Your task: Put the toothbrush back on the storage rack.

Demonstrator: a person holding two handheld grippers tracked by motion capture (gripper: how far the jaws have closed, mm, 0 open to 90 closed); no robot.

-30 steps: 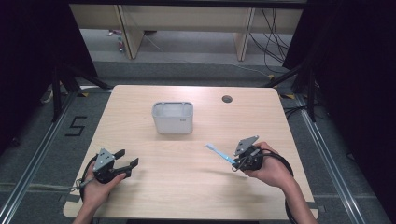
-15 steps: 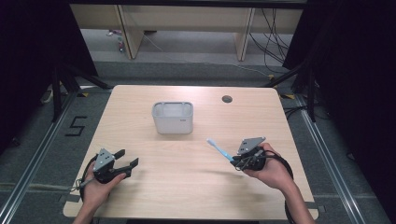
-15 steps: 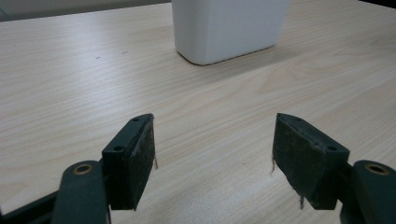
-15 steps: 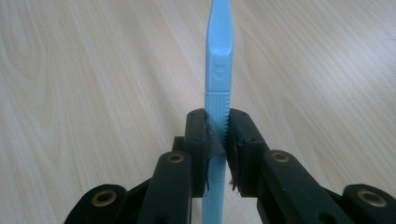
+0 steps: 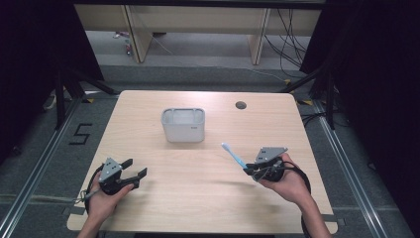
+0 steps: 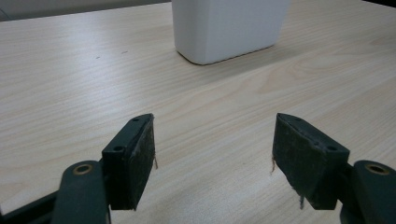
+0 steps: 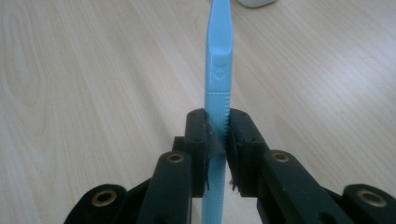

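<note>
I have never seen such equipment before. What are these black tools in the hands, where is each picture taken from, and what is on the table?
No machine works here: a person holds a two-jaw hand tool, called a gripper, in each hand.

The high view comes from a fixed camera above the person's side of the wooden table. The forearms come in from the bottom. The left gripper is at the left and the right gripper at the right.

The other two pictures come from small cameras that ride on the grippers and look along their black jaws.

A white container stands on the table, toward its far side; the left gripper view shows its lower part.

The left gripper is open, with nothing between its jaws. The right gripper is shut on the handle of a light blue toothbrush, whose head points toward the container.
</note>
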